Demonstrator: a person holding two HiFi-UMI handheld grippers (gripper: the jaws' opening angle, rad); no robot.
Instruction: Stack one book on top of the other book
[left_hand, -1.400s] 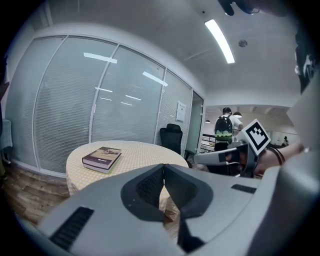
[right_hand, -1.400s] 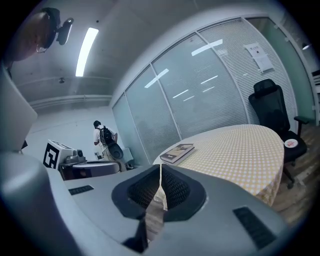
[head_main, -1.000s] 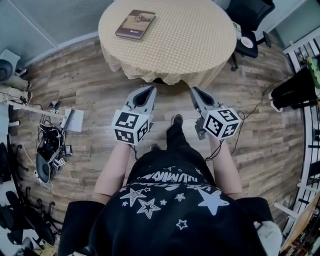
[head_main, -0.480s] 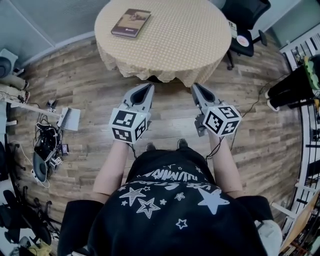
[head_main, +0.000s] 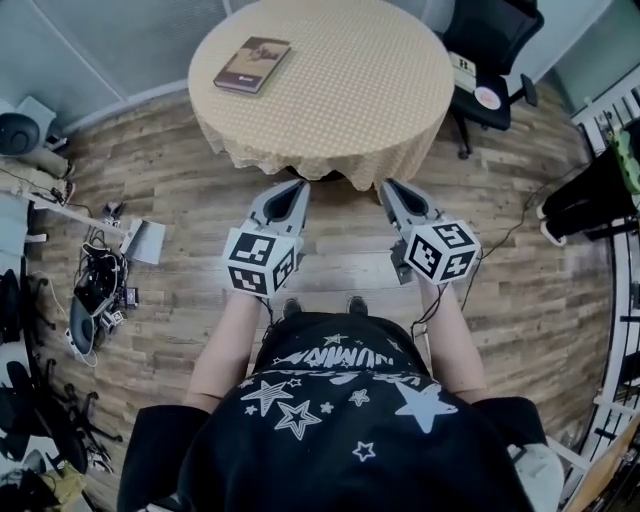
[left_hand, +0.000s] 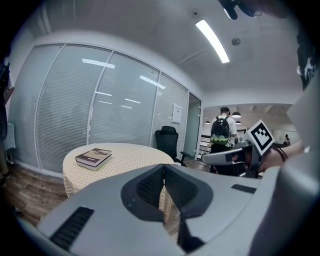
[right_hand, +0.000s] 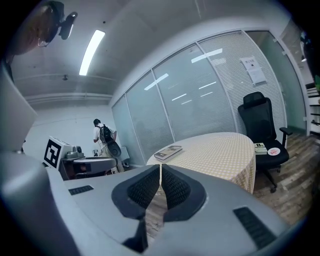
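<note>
Left gripper (head_main: 296, 187) and right gripper (head_main: 386, 186) sit mid-frame, jaws together and empty, aimed at the bench (head_main: 370, 90). The book (head_main: 252, 65) lies upper left, well out of reach. One book or two stacked? Can't tell.

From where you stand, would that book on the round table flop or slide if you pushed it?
Probably stiff and fairly heavy: the book lies flat and looks thick. It may drag the loose tablecloth rather than slide cleanly.

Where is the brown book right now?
In the head view, the brown book lies at the far left of the round table with the yellow checked cloth, across from the black office chair on the right.
</note>
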